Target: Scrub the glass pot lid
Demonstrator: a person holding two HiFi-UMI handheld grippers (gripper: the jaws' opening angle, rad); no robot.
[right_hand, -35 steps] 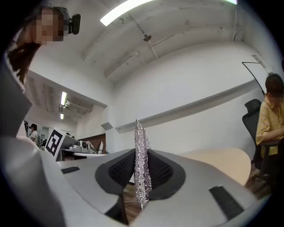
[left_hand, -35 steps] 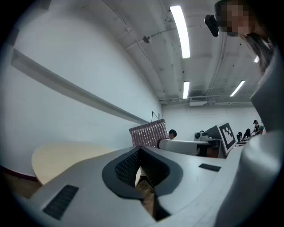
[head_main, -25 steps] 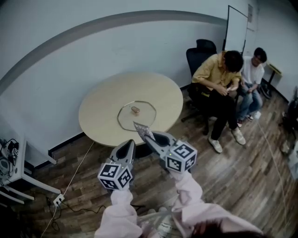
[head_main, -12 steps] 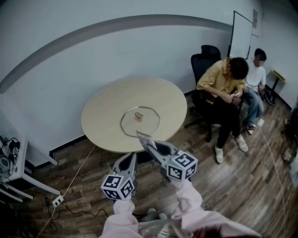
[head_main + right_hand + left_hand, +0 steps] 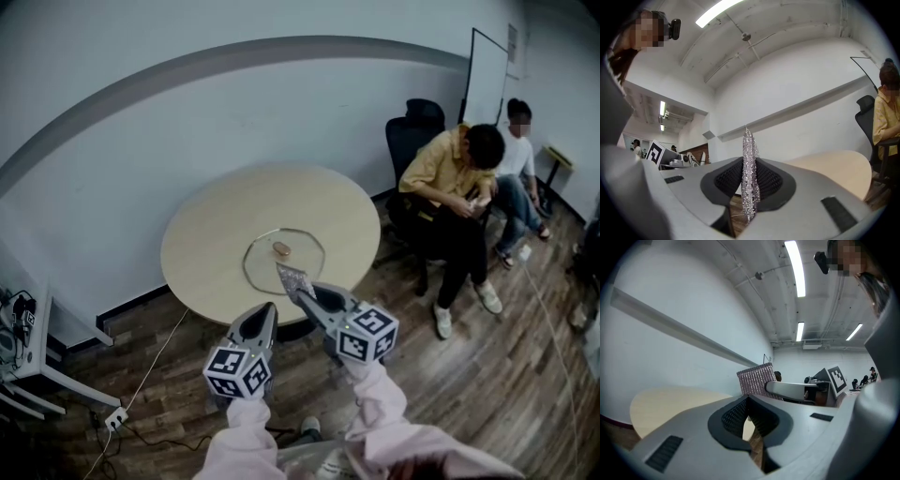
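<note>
The glass pot lid (image 5: pixel 284 260) lies flat on the round beige table (image 5: pixel 216 234), its tan knob (image 5: pixel 281 248) pointing up. My right gripper (image 5: pixel 300 287) is shut on a silvery mesh scrub cloth (image 5: pixel 292 276), held in the air at the table's near edge, just short of the lid's rim. In the right gripper view the cloth (image 5: pixel 749 178) stands pinched between the black pads. My left gripper (image 5: pixel 266 309) hovers lower left of it over the floor, shut on nothing. The left gripper view shows the cloth (image 5: pixel 756 379) and the table (image 5: pixel 670 404).
Two people sit at the right, one in a yellow shirt (image 5: pixel 450 173) and one in white (image 5: pixel 511 155), beside a black office chair (image 5: pixel 412 131). A whiteboard (image 5: pixel 487 70) leans on the wall. A white rack (image 5: pixel 23 352) and a floor socket with cable (image 5: pixel 117 417) are at the left.
The table and lid have slid lower in the head view, closer to both grippers. The cloth's tip now sits nearer the lid's rim. Both grippers' jaws are unchanged.
</note>
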